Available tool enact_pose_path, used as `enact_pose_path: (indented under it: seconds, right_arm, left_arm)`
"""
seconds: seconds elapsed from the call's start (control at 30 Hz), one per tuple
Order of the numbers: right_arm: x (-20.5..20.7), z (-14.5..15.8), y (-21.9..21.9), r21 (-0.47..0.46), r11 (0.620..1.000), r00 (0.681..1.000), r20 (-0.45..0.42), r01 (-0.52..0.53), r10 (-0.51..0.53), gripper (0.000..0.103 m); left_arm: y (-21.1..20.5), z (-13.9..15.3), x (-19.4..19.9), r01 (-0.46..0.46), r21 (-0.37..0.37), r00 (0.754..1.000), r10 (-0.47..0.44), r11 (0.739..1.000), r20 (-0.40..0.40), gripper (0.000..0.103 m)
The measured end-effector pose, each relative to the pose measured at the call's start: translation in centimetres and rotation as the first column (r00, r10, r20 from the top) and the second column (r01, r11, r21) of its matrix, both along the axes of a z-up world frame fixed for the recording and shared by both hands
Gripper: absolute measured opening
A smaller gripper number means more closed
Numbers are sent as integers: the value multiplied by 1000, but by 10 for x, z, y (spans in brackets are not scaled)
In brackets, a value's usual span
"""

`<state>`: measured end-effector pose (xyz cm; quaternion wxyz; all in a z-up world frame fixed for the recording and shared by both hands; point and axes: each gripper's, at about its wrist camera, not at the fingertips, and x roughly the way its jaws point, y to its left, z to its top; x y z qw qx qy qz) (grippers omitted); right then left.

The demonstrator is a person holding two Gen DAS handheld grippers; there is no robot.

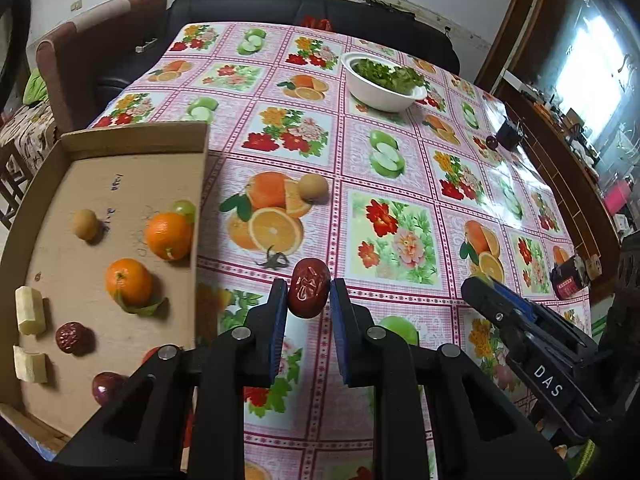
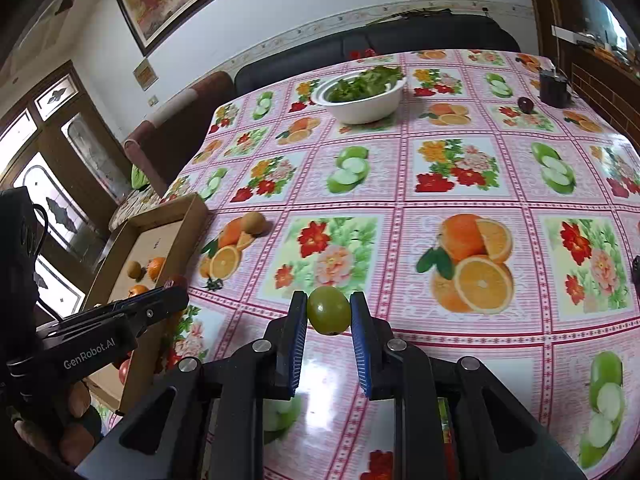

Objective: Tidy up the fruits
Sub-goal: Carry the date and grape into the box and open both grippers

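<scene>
Fruits: cardboard tray (image 1: 120,184) holding oranges (image 1: 168,236), left fingers (image 1: 309,296) grasping red date (image 1: 310,292); right fingers (image 2: 329,316) grasping green fruit (image 2: 329,314)

The left gripper (image 1: 309,294) points steeply down, its blue pads clamped on a red date (image 1: 309,293) held clear of the table. To its right, the right gripper (image 2: 329,312) tilts down less steeply, pads pinching a green fruit (image 2: 329,310). A hand (image 2: 70,426) grips the left gripper's handle.

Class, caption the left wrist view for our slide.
Left gripper holds a red date beside the cardboard tray.
</scene>
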<state>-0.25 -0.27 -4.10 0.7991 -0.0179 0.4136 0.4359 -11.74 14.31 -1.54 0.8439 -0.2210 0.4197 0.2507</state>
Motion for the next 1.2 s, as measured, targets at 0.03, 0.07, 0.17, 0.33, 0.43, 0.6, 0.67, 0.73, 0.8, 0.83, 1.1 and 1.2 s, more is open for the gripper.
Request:
enact_pose_path:
  seconds: [0.03, 0.07, 0.17, 0.33, 0.43, 0.6, 0.67, 0.73, 0.8, 0.83, 1.1, 1.2]
  right_arm:
    - [-2, 0, 2, -1, 1000, 1000, 0, -4, 4, 22]
    - [-3, 1, 4, -1, 1000, 1000, 0, -9, 9, 22]
    - [-10, 3, 9, -4, 1000, 1000, 6, -24, 24, 22]
    - [-20, 5, 19, -9, 999, 999, 13, -49, 50, 22]
    - [-25, 7, 25, -11, 998, 998, 17, -63, 63, 22]
    - [-33, 9, 31, -13, 997, 996, 23, -82, 83, 22]
    - [-35, 10, 33, -14, 996, 996, 27, -89, 90, 22]
    - [-37, 11, 35, -14, 995, 995, 28, -94, 95, 22]
    - [-38, 12, 36, -14, 995, 995, 31, -98, 98, 22]
    - [-39, 13, 37, -14, 995, 994, 33, -100, 100, 22]
    - [-45, 16, 47, -15, 992, 992, 36, -122, 123, 22]
    - [-47, 18, 52, -14, 991, 990, 39, -135, 135, 22]
  left_arm:
    - [1, 1, -2, -3, 0, 1000, 3, 1000, 2, 19]
    - [2, 1, -4, -7, 2, 1000, 7, 1000, 4, 19]
    - [7, 2, -10, -19, 2, 1000, 19, 1000, 10, 19]
    - [14, 4, -20, -39, -3, 999, 39, 999, 19, 19]
    - [16, 5, -24, -44, -4, 999, 44, 999, 23, 19]
    - [17, 7, -28, -48, -8, 998, 48, 999, 32, 19]
    - [18, 8, -29, -50, -7, 998, 50, 999, 35, 19]
    - [18, 9, -31, -50, -10, 998, 51, 999, 39, 19]
    - [20, 9, -33, -54, -10, 998, 54, 999, 41, 19]
    - [21, 10, -33, -55, -10, 998, 56, 998, 42, 19]
    - [31, 14, -42, -81, -7, 995, 81, 997, 52, 19]
    - [37, 15, -45, -94, -6, 994, 94, 996, 52, 19]
